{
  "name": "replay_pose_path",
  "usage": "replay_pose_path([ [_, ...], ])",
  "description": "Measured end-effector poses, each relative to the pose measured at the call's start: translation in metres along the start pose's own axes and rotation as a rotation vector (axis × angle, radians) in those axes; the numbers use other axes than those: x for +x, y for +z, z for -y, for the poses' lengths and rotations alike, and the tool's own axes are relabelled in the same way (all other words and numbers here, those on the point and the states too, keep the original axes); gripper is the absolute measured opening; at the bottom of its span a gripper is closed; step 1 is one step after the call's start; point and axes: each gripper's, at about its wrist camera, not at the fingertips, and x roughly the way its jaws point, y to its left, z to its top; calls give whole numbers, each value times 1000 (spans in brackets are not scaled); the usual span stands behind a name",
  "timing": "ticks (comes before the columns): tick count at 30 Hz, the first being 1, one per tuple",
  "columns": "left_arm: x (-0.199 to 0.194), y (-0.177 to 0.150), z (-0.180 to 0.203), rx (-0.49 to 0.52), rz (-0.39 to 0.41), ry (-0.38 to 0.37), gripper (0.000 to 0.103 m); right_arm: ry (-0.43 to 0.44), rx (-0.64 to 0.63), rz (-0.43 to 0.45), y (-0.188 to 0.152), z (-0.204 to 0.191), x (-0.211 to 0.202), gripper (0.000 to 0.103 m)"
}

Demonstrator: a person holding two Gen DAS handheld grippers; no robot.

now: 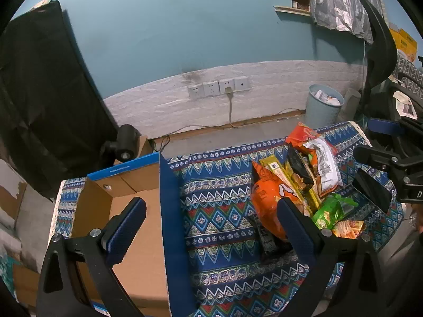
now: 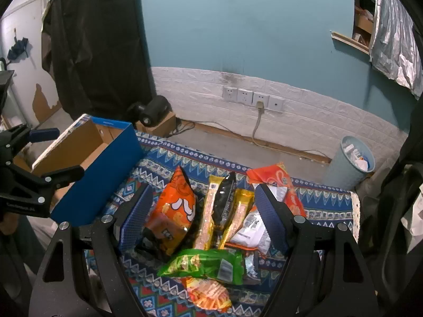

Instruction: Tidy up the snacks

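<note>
A pile of snack packs lies on the patterned cloth (image 1: 216, 198): an orange chip bag (image 2: 177, 206), yellow stick packs (image 2: 208, 211), a black pack (image 2: 224, 198), a white pack (image 2: 251, 229), a red-orange bag (image 2: 280, 182), a green bag (image 2: 206, 264) and an orange-sticks bag (image 2: 211, 293). My right gripper (image 2: 203, 211) hovers open over the pile, touching nothing. An open cardboard box (image 1: 137, 211) with blue outer walls stands to the left. My left gripper (image 1: 211, 219) is open and empty above the box's right wall, with the orange chip bag (image 1: 267, 200) by its right finger.
A pale blue waste bin (image 1: 325, 105) stands on the floor beyond the table's far right corner. Wall sockets (image 1: 219, 88) with a cable, a small black device (image 1: 127, 142) on a carton, a black-draped object (image 1: 39, 92) and a dark chair (image 1: 380, 45) surround the table.
</note>
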Motion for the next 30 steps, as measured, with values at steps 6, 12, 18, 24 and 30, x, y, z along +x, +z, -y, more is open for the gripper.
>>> replay_pose_path([
  [6,1,0,-2,-18,-18,-30,100,-12,-7,-7,-4,4,1,78],
  [12,1,1,1,-23,-22,-40,100,-18,16,-19,-9,11,2,78],
  [18,2,0,5,-9,-25,-39,100,-18,18,-15,-9,12,-1,78],
  [24,2,0,6,-5,-23,-35,100,-12,18,-8,-7,11,-3,78],
  [30,1,0,6,-2,-25,-36,100,-12,17,-4,-7,10,-4,78],
])
